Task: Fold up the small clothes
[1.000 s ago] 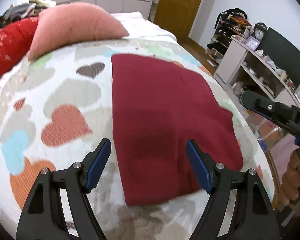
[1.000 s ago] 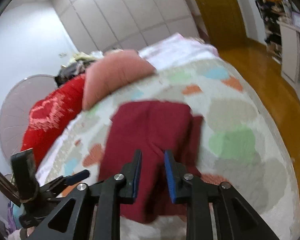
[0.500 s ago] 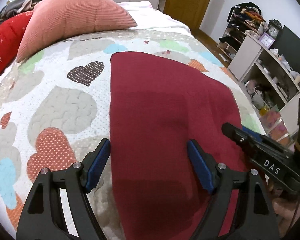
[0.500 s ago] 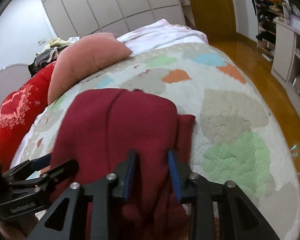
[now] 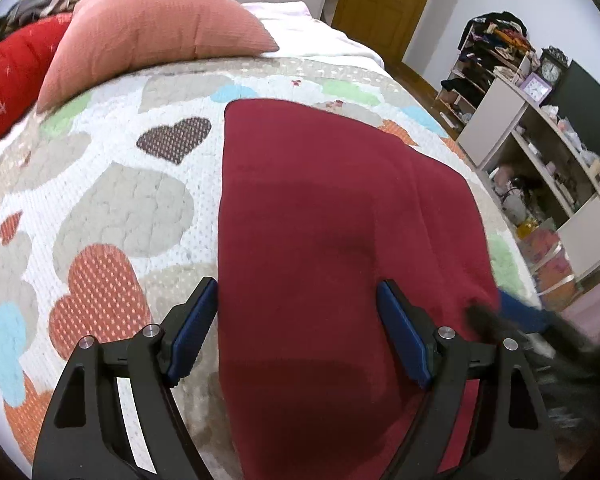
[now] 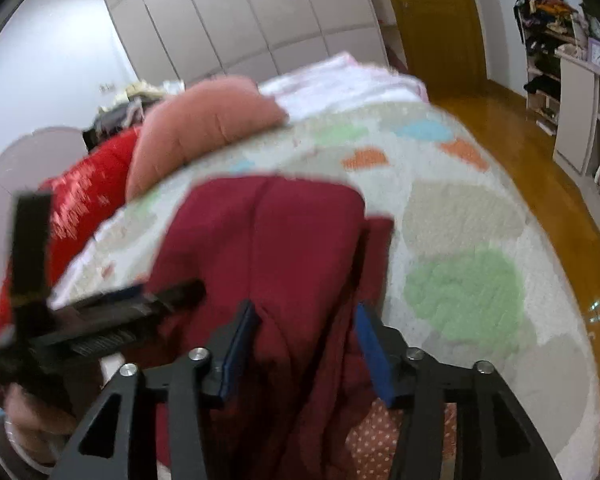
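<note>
A dark red garment (image 5: 340,248) lies folded lengthwise on the heart-patterned quilt (image 5: 112,208). My left gripper (image 5: 296,332) is open, its jaws wide apart over the garment's near left part, holding nothing. In the right wrist view the garment (image 6: 268,248) shows a raised fold near its near edge. My right gripper (image 6: 304,350) is open over that near edge, with cloth lying between the jaws but not pinched. The right gripper appears blurred at the garment's near right corner in the left wrist view (image 5: 516,320). The left gripper shows in the right wrist view (image 6: 132,304).
A pink cushion (image 5: 156,28) and a red pillow (image 5: 12,76) lie at the far end of the bed. Shelves with clutter (image 5: 540,152) stand to the right, beyond the bed edge. A wooden floor (image 6: 540,184) and a door (image 6: 432,20) lie to the right.
My right gripper's jaws have opened from nearly closed to wide apart over the garment's near edge. My left gripper stayed open and moved in over the garment.
</note>
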`<state>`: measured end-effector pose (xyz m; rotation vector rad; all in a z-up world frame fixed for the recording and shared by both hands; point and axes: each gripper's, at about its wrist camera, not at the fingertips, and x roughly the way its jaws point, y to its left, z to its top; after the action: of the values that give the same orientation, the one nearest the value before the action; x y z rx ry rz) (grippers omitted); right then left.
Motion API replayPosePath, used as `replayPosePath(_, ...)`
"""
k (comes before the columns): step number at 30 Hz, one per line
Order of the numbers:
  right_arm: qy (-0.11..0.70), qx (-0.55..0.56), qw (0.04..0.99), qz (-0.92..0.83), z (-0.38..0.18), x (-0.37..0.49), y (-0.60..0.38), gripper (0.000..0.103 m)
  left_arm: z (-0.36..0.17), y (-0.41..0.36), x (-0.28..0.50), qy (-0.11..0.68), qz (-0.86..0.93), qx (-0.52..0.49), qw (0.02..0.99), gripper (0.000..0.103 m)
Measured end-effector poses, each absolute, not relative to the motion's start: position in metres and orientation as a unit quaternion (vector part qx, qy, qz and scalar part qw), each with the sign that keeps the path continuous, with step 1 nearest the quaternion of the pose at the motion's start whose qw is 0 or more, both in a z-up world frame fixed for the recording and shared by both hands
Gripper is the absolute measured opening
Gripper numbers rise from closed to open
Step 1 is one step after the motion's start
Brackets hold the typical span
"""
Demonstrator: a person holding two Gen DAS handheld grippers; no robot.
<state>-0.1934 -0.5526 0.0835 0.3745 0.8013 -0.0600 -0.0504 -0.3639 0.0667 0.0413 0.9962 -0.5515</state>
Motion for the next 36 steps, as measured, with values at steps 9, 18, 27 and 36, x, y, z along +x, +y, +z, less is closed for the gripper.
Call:
replayPosePath(9, 0.354, 0.257, 0.899, -0.026, 0.084, -0.205, -0.582, 0.084, 0.064, -0.319, -0.048, 0.511, -0.31, -0.078, 0.797, 0.082)
replayPosePath(18, 0.358, 0.355, 0.863, 0.018, 0.051, -0.178, -0.609, 0.092, 0.049, -0.336, -0.045, 0.516, -0.336, -0.101, 0.782, 0.091)
replayPosePath(27, 0.385, 0.306, 0.868, 0.061, 0.047, -0.149, -0.582, 0.064, 0.048, -0.35, -0.039, 0.508, -0.345, -0.077, 0.785, 0.082)
replayPosePath(36, 0.372, 0.26, 0.888, 0.073, 0.094, -0.171, -0.538, 0.046, 0.089, -0.305, -0.074, 0.48, -0.342, -0.064, 0.805, 0.065)
